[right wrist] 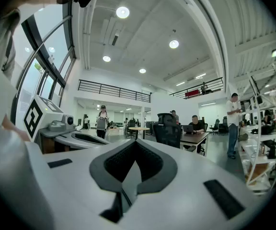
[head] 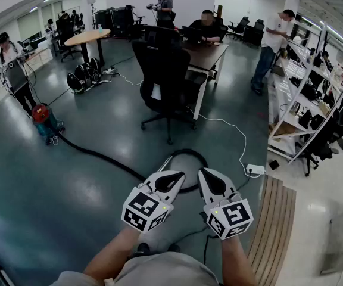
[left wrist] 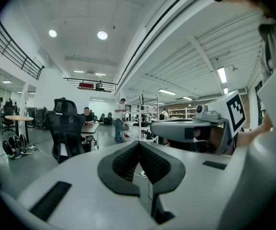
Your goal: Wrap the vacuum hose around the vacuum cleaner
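Head view: left gripper (head: 177, 176) and right gripper (head: 203, 173) are hovering side by side above the floor, while the vacuum hose (head: 100, 155) is lying on the floor, running from the vacuum cleaner (head: 42, 117) at far left to a loop showing just past the tips. Left gripper view: left gripper (left wrist: 139, 143) jaws are sitting pressed together on nothing, facing the office chair (left wrist: 65, 128). Right gripper view: right gripper (right wrist: 134, 142) jaws are sitting together too, nothing between them.

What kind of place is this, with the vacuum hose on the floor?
Likely an open-plan office or lab workspace: a desk with a person seated at it, a black office chair, and metal shelving racks of equipment on the right.
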### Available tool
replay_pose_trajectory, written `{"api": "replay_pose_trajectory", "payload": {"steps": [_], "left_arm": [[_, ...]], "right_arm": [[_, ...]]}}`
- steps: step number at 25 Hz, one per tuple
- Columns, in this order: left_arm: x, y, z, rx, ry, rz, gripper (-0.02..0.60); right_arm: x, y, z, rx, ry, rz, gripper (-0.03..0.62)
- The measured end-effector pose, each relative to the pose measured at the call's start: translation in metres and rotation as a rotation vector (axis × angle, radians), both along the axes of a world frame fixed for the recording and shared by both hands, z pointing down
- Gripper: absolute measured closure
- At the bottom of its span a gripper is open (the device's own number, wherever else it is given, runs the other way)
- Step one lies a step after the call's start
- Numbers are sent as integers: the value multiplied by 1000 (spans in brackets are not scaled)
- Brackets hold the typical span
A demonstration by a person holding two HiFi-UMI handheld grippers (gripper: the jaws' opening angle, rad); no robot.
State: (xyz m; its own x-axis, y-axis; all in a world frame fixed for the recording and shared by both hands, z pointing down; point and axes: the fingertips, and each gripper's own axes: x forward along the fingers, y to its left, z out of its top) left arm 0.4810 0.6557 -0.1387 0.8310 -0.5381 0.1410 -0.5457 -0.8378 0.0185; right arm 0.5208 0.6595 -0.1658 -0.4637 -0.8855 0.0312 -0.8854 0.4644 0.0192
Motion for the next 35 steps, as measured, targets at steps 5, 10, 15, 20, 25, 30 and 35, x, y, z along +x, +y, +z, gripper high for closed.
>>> {"api": "replay_pose_trajectory", "payload": {"steps": [5, 10, 15, 20, 25, 30, 35], "left_arm": [[1, 1, 1, -3, -3, -1, 575], [1, -1, 5, -8, -6, -4, 575], [7, -7, 7, -14, -13, -10, 575], [9, -22, 16, -13, -41, -33, 575], [6, -43, 25, -13, -73, -65, 575], [4, -70, 34, -31, -75, -84, 575], [6, -115, 45, -57, -78, -69, 575]], "right_arm": [[1, 0, 2, -6, -14, 1, 592], [3, -2, 6, -15, -26, 7, 592], [11, -7, 8, -18, -31, 0, 592], [19, -19, 14, -15, -15, -24, 592], [29, -39, 20, -16, 3, -42, 592], [30, -64, 32, -38, -4, -46, 592], [30, -107, 41, -68, -1, -38, 592]]}}
